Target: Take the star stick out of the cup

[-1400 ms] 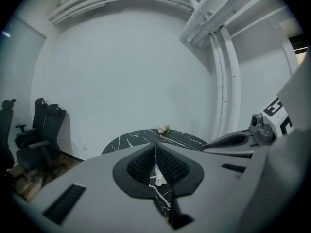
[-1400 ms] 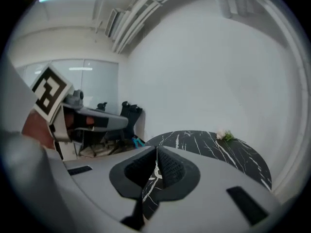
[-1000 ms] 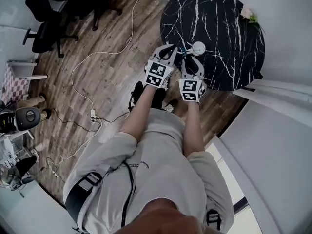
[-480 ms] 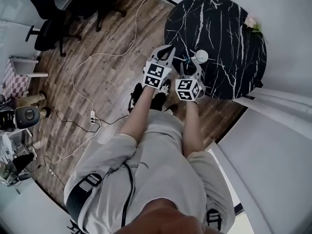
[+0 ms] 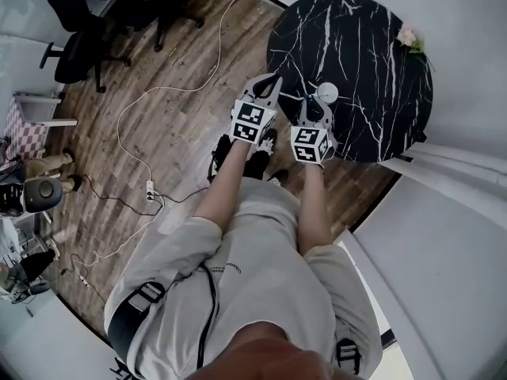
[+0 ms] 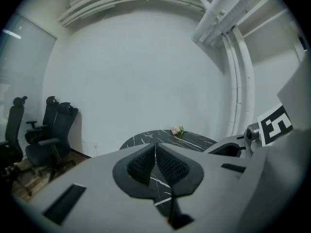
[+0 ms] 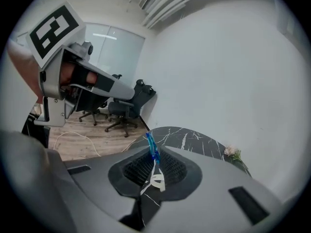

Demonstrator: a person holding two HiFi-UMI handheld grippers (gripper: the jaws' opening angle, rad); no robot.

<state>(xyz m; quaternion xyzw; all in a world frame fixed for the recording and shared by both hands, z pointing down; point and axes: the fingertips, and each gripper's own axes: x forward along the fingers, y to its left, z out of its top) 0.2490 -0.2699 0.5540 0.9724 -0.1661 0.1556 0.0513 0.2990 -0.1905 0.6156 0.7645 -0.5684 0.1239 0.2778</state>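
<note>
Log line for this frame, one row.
right gripper jaws just closed, pinching stick | left gripper shut, empty | cup on table

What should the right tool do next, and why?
Probably lift the right tool gently upward, away from the white cup: its jaws have just closed on the blue star stick, and I can't tell whether the stick has cleared the cup.

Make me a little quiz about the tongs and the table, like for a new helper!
1. True or false: the left tongs hold the blue star stick.
2. What colour is the cup: A white, B red, C green?
3. Fill in: the flower lies on the black ___.
Key: 1 false, the right tongs, which have just been closing, pinch it. 2 A. 3 table.
</note>
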